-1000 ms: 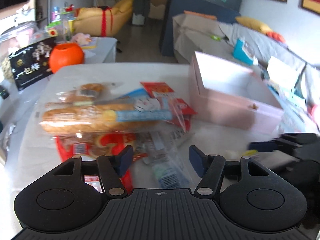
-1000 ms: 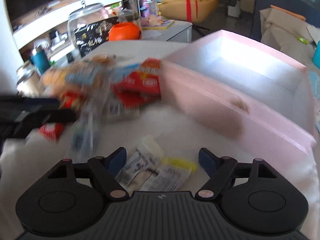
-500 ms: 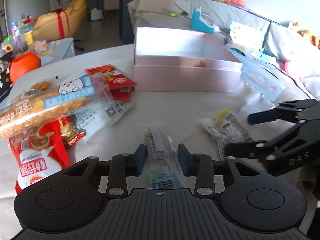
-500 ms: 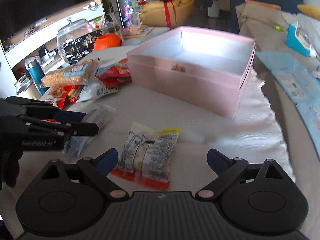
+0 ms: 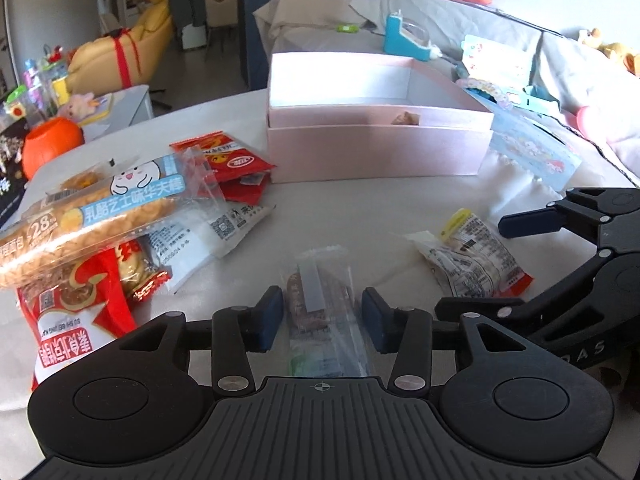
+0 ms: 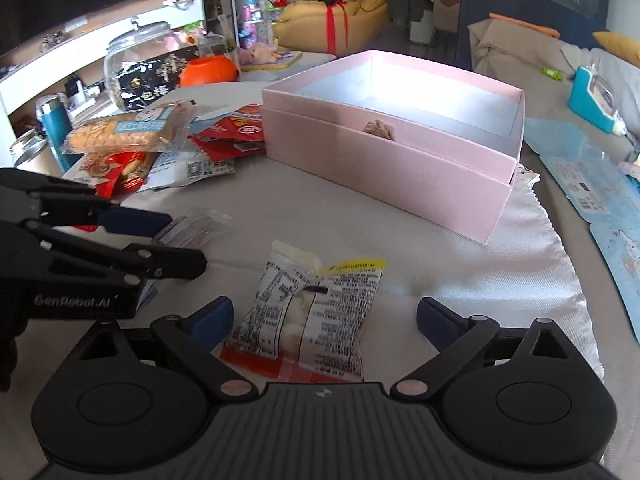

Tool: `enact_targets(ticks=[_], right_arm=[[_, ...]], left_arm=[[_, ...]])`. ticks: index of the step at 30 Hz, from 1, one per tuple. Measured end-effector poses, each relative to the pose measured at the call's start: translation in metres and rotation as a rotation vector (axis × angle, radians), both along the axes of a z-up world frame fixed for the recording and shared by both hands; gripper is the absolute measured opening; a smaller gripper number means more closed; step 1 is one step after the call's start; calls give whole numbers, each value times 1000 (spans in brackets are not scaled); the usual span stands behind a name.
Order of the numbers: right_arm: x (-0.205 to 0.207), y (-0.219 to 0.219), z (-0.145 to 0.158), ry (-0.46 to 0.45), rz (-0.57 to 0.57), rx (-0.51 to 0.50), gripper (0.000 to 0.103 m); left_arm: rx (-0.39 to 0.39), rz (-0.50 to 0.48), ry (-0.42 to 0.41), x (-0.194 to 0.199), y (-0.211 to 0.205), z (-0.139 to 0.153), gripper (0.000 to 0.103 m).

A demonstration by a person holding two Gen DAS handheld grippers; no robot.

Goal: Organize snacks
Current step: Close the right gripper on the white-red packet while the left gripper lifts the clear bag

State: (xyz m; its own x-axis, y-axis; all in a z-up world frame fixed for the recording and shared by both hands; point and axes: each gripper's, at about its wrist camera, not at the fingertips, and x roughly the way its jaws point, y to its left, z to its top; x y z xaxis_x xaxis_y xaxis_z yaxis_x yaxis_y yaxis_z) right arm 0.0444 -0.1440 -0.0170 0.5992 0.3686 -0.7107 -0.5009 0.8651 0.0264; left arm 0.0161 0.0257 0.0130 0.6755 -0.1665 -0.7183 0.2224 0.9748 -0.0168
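A clear-wrapped brown snack [image 5: 320, 300] lies on the table between the fingers of my left gripper [image 5: 323, 322], whose jaws are open with a gap on each side of the wrapper. A white printed snack packet [image 6: 312, 312] with a yellow tab lies between the wide-open fingers of my right gripper [image 6: 325, 318]; it also shows in the left wrist view [image 5: 476, 256]. The open pink box [image 5: 376, 136] stands beyond, also in the right wrist view [image 6: 392, 152]. A pile of snacks with a long bread bag [image 5: 92, 216] lies to the left.
Red snack packets [image 5: 228, 160] lie next to the box's left side. An orange pumpkin-shaped pot [image 5: 50, 142] and a glass jar [image 6: 140, 60] stand at the table's far left. A blue printed card [image 6: 600, 196] lies right of the box. A sofa runs behind.
My left gripper's jaws have opened a little around the clear-wrapped snack. My right gripper has moved closer over the white packet, staying open.
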Motion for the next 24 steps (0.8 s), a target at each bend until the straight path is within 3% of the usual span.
enact_targets(ticks=[7,11,24], right_arm=[[2,-6,5,31,-11,37,96],[3,-5,11,21,7,27,57],[5,-34,44,-49,-38,82,55]], left_arm=[[1,-19,-4,-5,3,0,49],[10,-8,-1,-5,1,0,49],[19,-6,-10,-6,-3,0,42]])
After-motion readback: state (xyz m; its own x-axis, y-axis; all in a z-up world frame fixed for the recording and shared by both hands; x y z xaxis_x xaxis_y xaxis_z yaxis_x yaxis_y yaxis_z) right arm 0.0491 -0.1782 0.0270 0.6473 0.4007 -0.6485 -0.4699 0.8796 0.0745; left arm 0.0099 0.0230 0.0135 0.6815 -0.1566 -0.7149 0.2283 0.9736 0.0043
